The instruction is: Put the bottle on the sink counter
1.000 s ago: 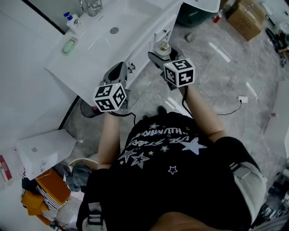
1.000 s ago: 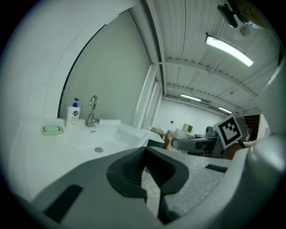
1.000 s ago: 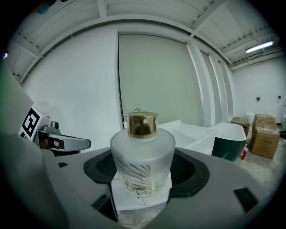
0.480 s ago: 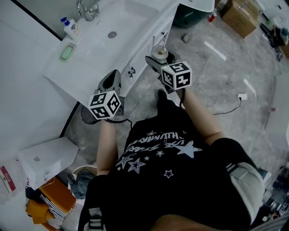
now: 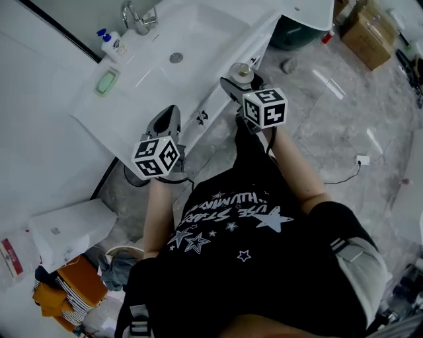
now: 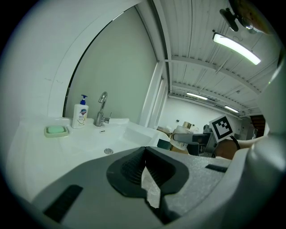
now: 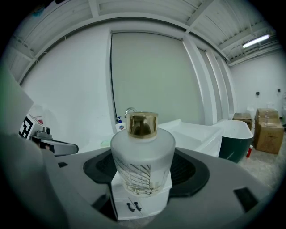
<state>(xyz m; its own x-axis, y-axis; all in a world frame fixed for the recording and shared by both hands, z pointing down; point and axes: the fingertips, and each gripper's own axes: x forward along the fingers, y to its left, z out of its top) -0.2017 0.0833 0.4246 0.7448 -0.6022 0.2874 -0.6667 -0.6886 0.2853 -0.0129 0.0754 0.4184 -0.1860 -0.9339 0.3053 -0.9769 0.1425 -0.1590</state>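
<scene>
Right tongs (image 7: pixel 143 176) clamped on the round frosted-glass bottle with gold cap (image 7: pixel 142 152), bottle upright, gripped low on the body. Bottle is off the bench, held in the air just right of the white sink bench (image 5: pixel 99 115), by its cabinet front. Left tongs (image 6: pixel 145 172) closed to a thin slit, nothing held, near the bench's front edge. Far left on the bench: green soap in a dish (image 5: pixel 106 82), white pump dispenser with blue top (image 5: pixel 114 43), chrome tap (image 5: pixel 135 16).

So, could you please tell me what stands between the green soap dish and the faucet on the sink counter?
A white pump bottle stands between the soap dish and the faucet, clearest in the left gripper view.
</scene>
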